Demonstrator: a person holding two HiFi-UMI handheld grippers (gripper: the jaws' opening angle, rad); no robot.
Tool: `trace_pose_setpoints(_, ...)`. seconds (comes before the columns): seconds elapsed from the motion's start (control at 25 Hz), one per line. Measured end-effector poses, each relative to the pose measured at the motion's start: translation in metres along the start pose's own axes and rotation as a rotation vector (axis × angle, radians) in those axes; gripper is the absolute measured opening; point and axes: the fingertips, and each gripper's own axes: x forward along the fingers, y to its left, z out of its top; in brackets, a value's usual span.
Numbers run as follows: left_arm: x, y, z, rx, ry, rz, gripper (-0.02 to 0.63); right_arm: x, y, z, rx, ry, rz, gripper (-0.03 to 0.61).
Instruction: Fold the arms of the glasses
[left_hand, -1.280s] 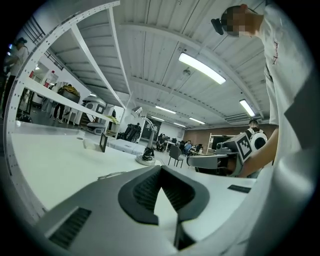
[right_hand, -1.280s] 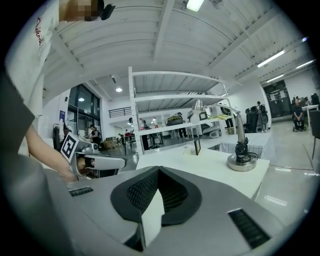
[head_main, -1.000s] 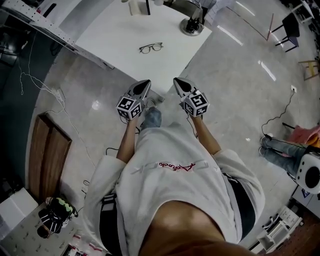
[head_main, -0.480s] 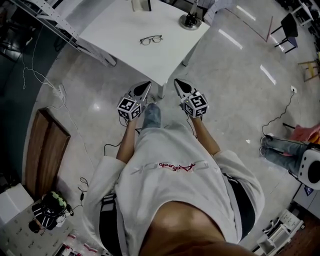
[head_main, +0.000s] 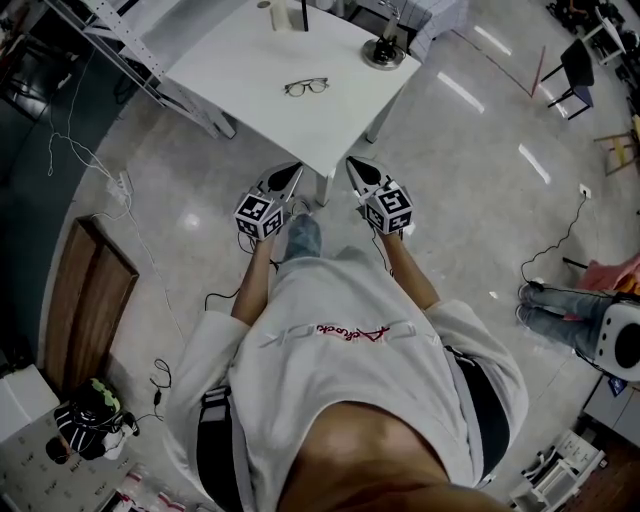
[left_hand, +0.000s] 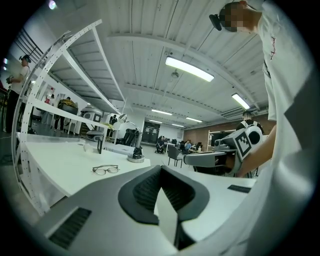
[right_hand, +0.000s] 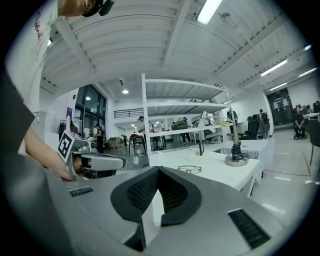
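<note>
While both grippers hung over the floor short of the table, neither held anything: the left grey two-jaw gripper (head_main: 293, 170) and the right grey two-jaw gripper (head_main: 353, 166) each had jaws closed tip to tip, empty. Target was the thin dark-framed clear-lens glasses (head_main: 306, 87), lying on the white rectangular table (head_main: 250, 55) in the upper centre of the head frame, straight ahead of both sets of jaws and well apart, past the near table corner. Frame's long axis ran left-right across the picture, slightly raised at the right. Glasses sat roughly between the two approach lines; left looked marginally nearer, my call. Arm position too small to tell. Count: one glasses, one table, two grippers, one round-based metal stand (head_main: 384, 52) at the table's upper right edge.
</note>
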Motion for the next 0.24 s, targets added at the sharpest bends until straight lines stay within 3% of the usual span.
trace_pose_setpoints(0.24,-0.0021,0.0037,-0.0008,0.008,-0.001,0.009,0.028,0.0051,0.0052,-0.0020,-0.023,0.012,0.018,0.026)
